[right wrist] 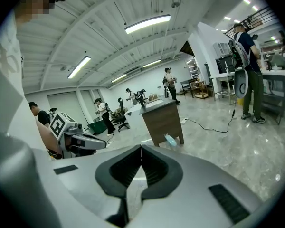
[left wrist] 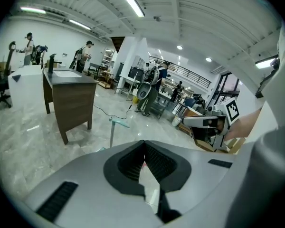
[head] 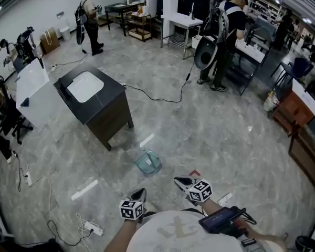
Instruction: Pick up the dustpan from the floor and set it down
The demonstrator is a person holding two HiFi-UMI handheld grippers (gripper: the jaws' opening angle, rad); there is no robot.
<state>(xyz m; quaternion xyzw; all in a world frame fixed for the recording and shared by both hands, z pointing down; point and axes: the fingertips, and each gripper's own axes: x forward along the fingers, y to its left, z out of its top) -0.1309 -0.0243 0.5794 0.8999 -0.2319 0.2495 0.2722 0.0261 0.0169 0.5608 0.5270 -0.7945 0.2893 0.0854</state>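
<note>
The teal dustpan (head: pixel 148 161) rests on the grey marble floor just ahead of me, near the dark cabinet's front corner. In the left gripper view it is the dustpan (left wrist: pixel 112 127) with its handle standing upright; in the right gripper view the dustpan (right wrist: pixel 171 139) shows small beside the cabinet leg. My left gripper (head: pixel 139 194) and right gripper (head: pixel 181 182) hover side by side short of it, apart from it. The left gripper (left wrist: pixel 143 147) has its jaws together with nothing held. The right gripper (right wrist: pixel 141 149) is likewise shut and empty.
A dark cabinet (head: pixel 102 112) with a white inset top stands left of the dustpan. A black cable (head: pixel 157 97) runs across the floor behind it. A power strip (head: pixel 90 227) lies at lower left. People (head: pixel 223 38) stand at tables at the back.
</note>
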